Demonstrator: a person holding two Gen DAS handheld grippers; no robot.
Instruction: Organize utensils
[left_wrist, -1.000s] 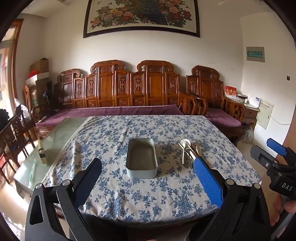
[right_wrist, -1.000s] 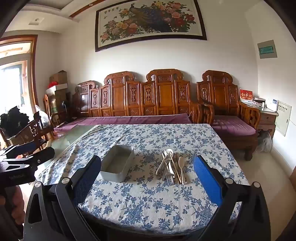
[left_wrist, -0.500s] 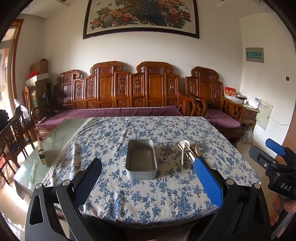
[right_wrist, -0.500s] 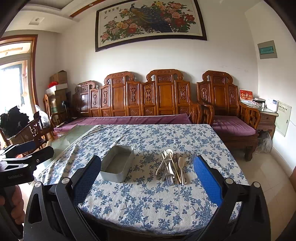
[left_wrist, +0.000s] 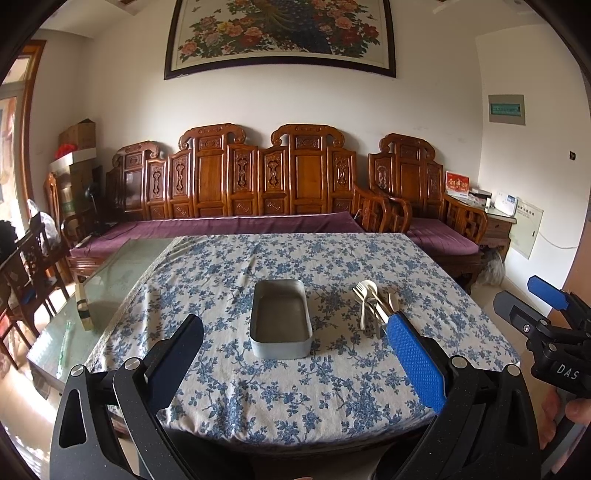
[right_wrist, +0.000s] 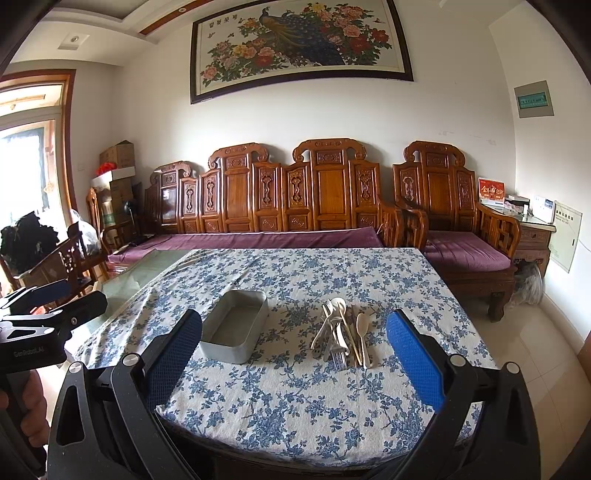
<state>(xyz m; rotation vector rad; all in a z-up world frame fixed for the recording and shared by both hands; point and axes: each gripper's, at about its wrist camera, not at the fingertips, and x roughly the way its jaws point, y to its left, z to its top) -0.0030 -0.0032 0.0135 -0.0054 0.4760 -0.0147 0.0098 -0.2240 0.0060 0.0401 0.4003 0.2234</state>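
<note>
On the worktop (left_wrist: 332, 387) with its blue-flowered cloth, a grey metal tin (left_wrist: 280, 318) sits at the centre of the left wrist view, with nothing inside. Just right of it, apart from the tin, lies a pile of utensils (right_wrist: 341, 334): forks and spoons. Left gripper (left_wrist: 295, 354) and right gripper (right_wrist: 295, 354) both hover short of the near edge, jaws spread wide, holding nothing.
</note>
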